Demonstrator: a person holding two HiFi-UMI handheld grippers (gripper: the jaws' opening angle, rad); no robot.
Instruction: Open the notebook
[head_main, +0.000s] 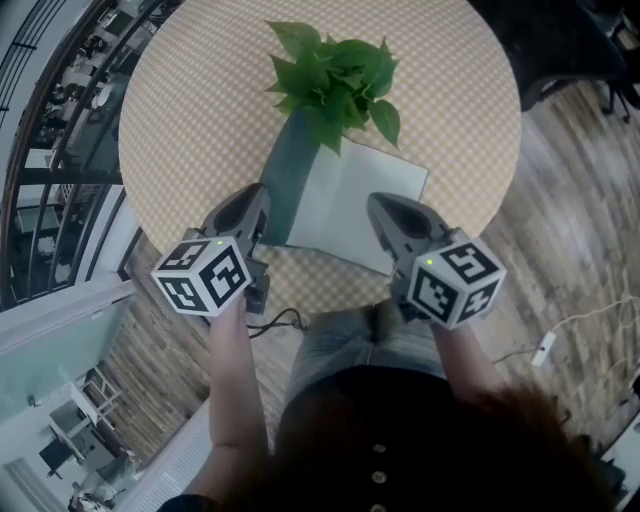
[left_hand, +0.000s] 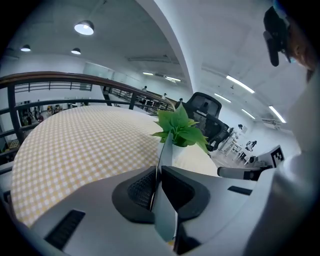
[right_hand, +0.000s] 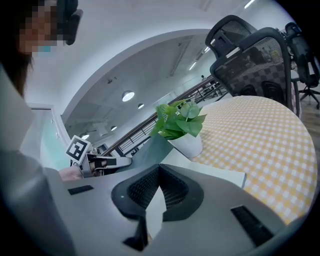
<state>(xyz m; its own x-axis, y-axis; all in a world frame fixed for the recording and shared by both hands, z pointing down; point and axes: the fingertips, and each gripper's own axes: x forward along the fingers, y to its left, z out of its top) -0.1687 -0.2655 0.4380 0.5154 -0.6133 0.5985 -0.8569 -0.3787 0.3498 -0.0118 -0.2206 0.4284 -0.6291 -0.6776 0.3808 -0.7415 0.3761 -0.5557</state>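
Notebook (head_main: 335, 200) looked light, its cover (head_main: 285, 185) thin and floppy. Left gripper (left_hand: 159, 171) pinched the cover's edge; right gripper (right_hand: 160, 167) was clamped on a page (head_main: 385, 190).

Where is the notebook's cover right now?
In the head view, the dark cover stands lifted on the left side of the notebook, right beside the potted plant, pinched in the left claw.
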